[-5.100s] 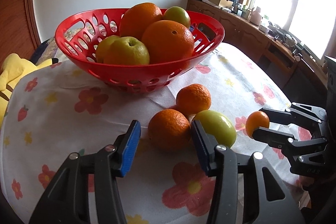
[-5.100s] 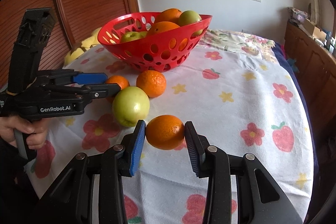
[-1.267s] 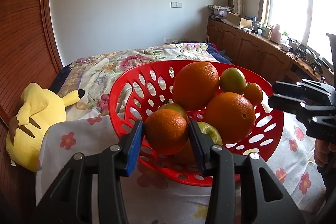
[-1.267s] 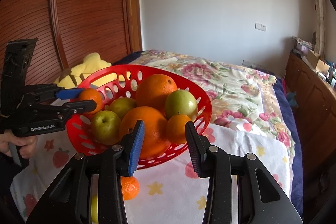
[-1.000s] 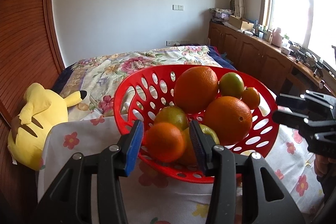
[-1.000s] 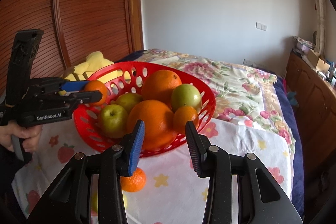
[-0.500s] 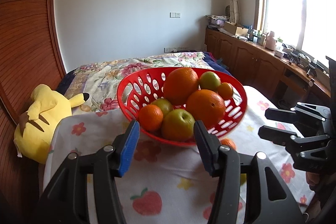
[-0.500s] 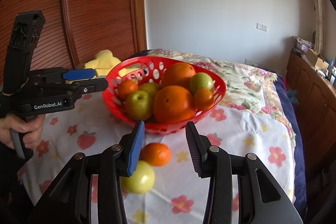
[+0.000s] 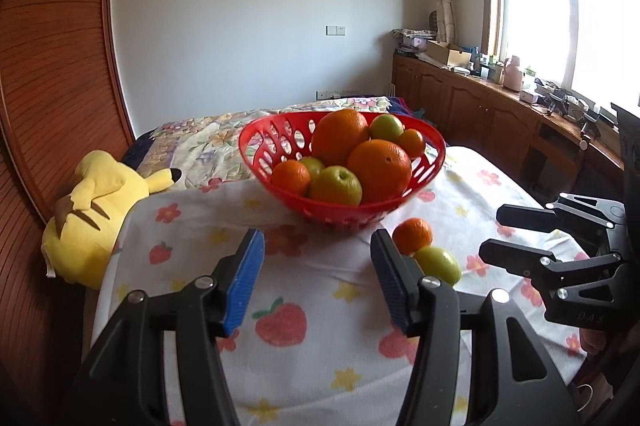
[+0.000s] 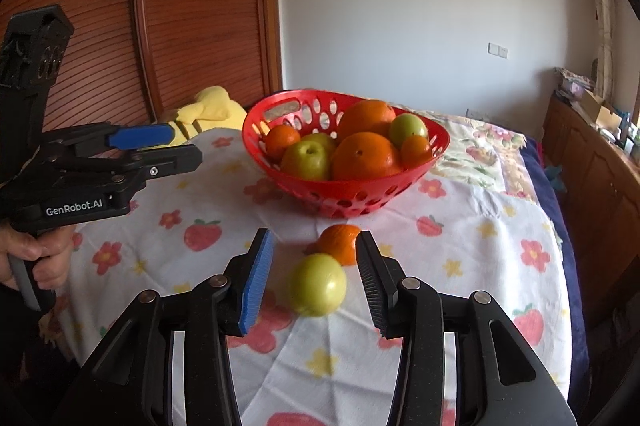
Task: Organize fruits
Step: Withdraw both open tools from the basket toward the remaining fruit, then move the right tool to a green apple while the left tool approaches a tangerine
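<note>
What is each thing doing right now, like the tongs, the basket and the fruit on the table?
Left tongs: open, empty.
Right tongs: open, empty.
Red basket: upright, holding seven fruits.
Green apple: loose on the tablecloth.
Small orange: loose on the tablecloth.

basket (image 9: 434, 162): bright red, with rows of oval holes
fruit in the basket: big oranges (image 9: 379, 170) are orange, apples (image 9: 335, 185) are yellow-green
loose fruit on the surface: one orange mandarin (image 10: 339, 242), one pale green apple (image 10: 317, 284)
cloth on the surface (image 9: 320, 286): white with red flowers, red strawberries and yellow stars
plush toy (image 9: 92, 210): yellow with brown stripes and a black ear tip
left hand-held gripper (image 9: 316, 280): black with blue pads
right hand-held gripper (image 10: 314, 280): black, one blue pad and one black pad
wall panel (image 10: 200, 26): reddish-brown wood with thin lines
</note>
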Demonstrator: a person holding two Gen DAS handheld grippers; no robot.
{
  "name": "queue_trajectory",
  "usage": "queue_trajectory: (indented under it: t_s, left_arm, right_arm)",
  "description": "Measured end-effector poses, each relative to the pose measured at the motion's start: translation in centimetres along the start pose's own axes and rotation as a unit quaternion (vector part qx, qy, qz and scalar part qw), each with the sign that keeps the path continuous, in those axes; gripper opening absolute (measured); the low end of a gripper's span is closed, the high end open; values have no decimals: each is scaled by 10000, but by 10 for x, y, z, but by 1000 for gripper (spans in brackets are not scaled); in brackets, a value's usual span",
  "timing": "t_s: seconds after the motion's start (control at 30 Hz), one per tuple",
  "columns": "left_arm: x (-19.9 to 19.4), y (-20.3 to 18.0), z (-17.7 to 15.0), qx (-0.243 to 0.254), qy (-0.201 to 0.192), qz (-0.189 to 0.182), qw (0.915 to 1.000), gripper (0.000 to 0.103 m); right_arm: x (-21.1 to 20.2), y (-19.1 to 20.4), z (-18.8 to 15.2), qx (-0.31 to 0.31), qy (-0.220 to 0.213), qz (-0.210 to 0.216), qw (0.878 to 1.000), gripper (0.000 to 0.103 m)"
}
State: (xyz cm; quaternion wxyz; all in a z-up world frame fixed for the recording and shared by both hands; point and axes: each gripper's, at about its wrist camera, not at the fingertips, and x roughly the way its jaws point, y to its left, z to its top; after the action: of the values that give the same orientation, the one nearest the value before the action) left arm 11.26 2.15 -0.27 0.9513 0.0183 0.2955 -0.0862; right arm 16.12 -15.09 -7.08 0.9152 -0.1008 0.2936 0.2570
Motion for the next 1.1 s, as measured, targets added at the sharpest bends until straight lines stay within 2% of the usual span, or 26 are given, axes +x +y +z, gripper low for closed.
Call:
queue_trajectory:
  t_s: [0.17,0.63,1.1]
  left_arm:
    - [-2,3,-10,-77,70,27,9999,60]
    - [6,3,-41,-98,310,-72,9994,62]
    - [7,3,-48,-69,365,-96,9993,62]
  right_arm:
    - [4,2,-5,75,85,-14,9999,49]
    - [46,-4,-19,359,517,-82,9980,51]
    - [68,-6,-23,417,880,-187,9951,54]
